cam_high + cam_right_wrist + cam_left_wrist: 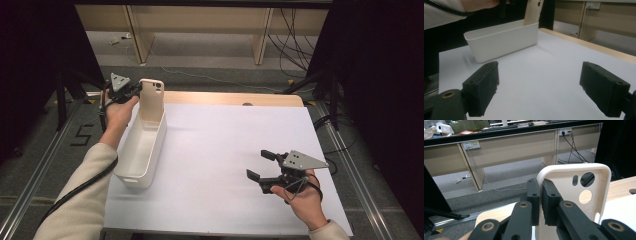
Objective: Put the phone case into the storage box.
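Cream phone case [584, 182], camera cutouts up, clamped upright in left tongs [541, 195]; right tongs [546, 87] apart.

Overhead view; two close jaw-level views

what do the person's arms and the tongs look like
Both tongs are black, left tongs and right tongs, each topped by a grey three-cornered plate with small holes. The jaws are blocky black pads on arms with brass-coloured rivets. A black cable trails along the left cream sleeve.
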{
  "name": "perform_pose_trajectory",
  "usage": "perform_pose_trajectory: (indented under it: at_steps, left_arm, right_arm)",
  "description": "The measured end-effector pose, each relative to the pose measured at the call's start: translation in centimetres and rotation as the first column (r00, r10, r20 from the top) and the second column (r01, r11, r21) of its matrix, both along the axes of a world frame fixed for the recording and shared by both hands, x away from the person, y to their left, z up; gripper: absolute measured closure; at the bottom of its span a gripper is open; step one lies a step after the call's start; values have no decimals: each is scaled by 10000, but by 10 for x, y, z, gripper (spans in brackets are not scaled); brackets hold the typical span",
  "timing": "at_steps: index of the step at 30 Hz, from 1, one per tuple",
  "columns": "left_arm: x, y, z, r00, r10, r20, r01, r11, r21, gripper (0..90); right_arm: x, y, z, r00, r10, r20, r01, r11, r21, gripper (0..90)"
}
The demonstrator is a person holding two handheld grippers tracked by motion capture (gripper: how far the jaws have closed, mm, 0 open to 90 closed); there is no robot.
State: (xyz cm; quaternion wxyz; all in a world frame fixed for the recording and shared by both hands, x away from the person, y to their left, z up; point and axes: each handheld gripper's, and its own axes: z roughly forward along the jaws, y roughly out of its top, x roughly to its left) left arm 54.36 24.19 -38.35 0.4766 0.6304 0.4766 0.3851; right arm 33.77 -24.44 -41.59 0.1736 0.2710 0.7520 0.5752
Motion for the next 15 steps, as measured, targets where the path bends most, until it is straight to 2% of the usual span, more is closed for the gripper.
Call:
perform_pose_trajectory:
  at_steps: [15]
  left_arm:
    - [2,1,-6,9998,35,-174,-35,10000,-28,849]
  right_arm:
    - [0,0,0,10000,-15,-18,15,10000,-27,168]
